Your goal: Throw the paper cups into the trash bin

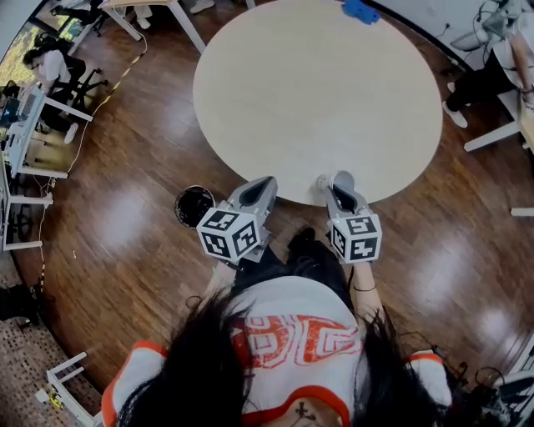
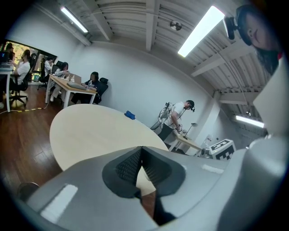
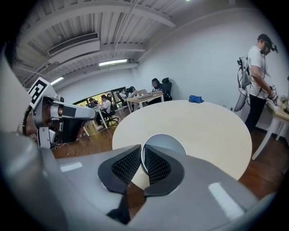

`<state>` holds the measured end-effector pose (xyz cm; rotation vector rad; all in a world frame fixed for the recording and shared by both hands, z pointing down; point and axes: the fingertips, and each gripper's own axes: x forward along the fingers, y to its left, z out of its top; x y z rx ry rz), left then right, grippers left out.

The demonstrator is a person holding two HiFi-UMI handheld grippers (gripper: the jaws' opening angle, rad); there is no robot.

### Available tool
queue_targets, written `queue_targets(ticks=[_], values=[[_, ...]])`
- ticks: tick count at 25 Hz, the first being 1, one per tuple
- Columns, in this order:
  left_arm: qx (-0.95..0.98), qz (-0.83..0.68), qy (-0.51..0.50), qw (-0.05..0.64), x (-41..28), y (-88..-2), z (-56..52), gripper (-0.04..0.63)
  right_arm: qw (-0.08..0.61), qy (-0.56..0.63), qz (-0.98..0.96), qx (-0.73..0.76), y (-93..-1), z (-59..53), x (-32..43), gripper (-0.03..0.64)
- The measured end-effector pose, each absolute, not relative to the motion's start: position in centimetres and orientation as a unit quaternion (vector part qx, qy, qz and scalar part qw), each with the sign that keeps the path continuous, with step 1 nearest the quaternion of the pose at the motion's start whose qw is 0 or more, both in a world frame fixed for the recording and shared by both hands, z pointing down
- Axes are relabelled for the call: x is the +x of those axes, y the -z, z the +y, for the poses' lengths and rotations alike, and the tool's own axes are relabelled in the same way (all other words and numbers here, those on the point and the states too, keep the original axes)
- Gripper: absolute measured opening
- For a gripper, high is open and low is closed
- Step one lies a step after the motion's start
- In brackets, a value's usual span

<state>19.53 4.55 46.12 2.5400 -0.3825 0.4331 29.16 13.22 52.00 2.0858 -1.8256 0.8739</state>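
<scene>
My right gripper (image 1: 338,180) is shut on the rim of a white paper cup (image 1: 322,181) over the near edge of the round beige table (image 1: 317,92). In the right gripper view the cup's wall (image 3: 165,143) is pinched between the ribbed pads, its open mouth facing the camera. To the left, level with the table's near edge and over the floor, my left gripper (image 1: 265,187) is shut with nothing in it; its pads meet at the tips (image 2: 141,150). A black round trash bin (image 1: 194,205) stands on the wooden floor just left of the left gripper.
A small blue object (image 1: 360,10) lies at the table's far edge. A person (image 3: 257,76) stands by a desk to the right. Desks, chairs and seated people (image 1: 46,71) fill the left side of the room.
</scene>
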Motion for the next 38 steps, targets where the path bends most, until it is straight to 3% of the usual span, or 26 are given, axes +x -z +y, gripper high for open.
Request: queue_targets(ticks=[15,38], values=[[0.921,-0.23,-0.119,0.292,11.1,-45.9,-3.1,0.0,0.155,-0.283,-0.695,0.642,-50.4,3.3,21.5,0.029],[0.862,-0.387,-0.07,0.32,-13.7,-47.4,-13.1,0.0,0.22,-0.262,-0.803,0.489,-51.9,-11.0,-2.1,0.029]])
